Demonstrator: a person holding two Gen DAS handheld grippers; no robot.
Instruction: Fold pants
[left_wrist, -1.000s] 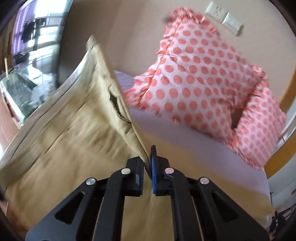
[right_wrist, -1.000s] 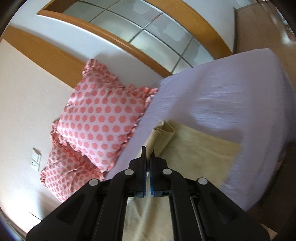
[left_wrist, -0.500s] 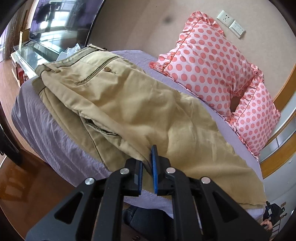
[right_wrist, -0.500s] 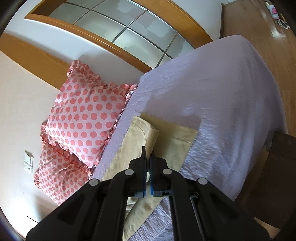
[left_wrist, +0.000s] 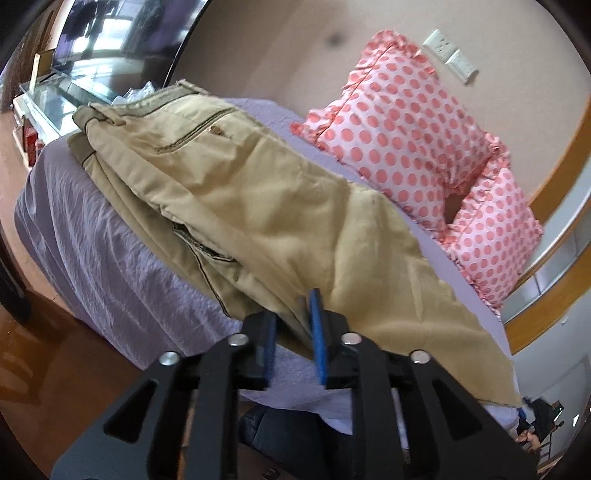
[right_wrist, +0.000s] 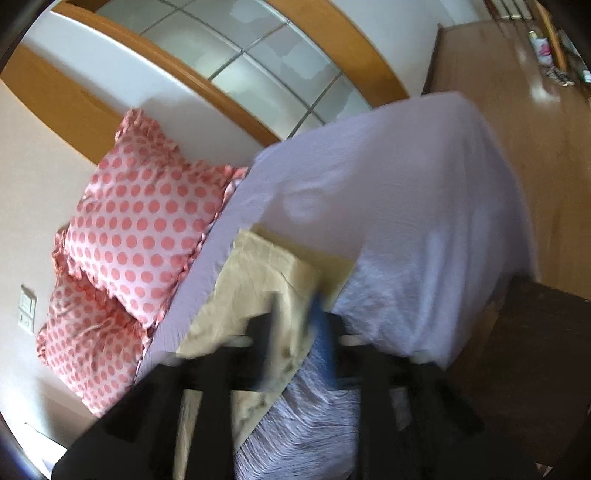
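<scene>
Left hand-held gripper (left_wrist: 291, 341) stands parted, as does the blurred right hand-held gripper (right_wrist: 295, 339); pants (left_wrist: 236, 192), mid-frame on the bed (left_wrist: 92, 243), lie folded lengthwise, crosswise folds remain

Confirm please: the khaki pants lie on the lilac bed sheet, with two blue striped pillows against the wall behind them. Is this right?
Not quite. The pillows are not blue striped; they are white with pink polka dots and ruffled edges, as the left wrist view shows. The rest holds: the khaki pants lie on the lilac bed sheet, and there are two pillows against the wall behind them.
</scene>
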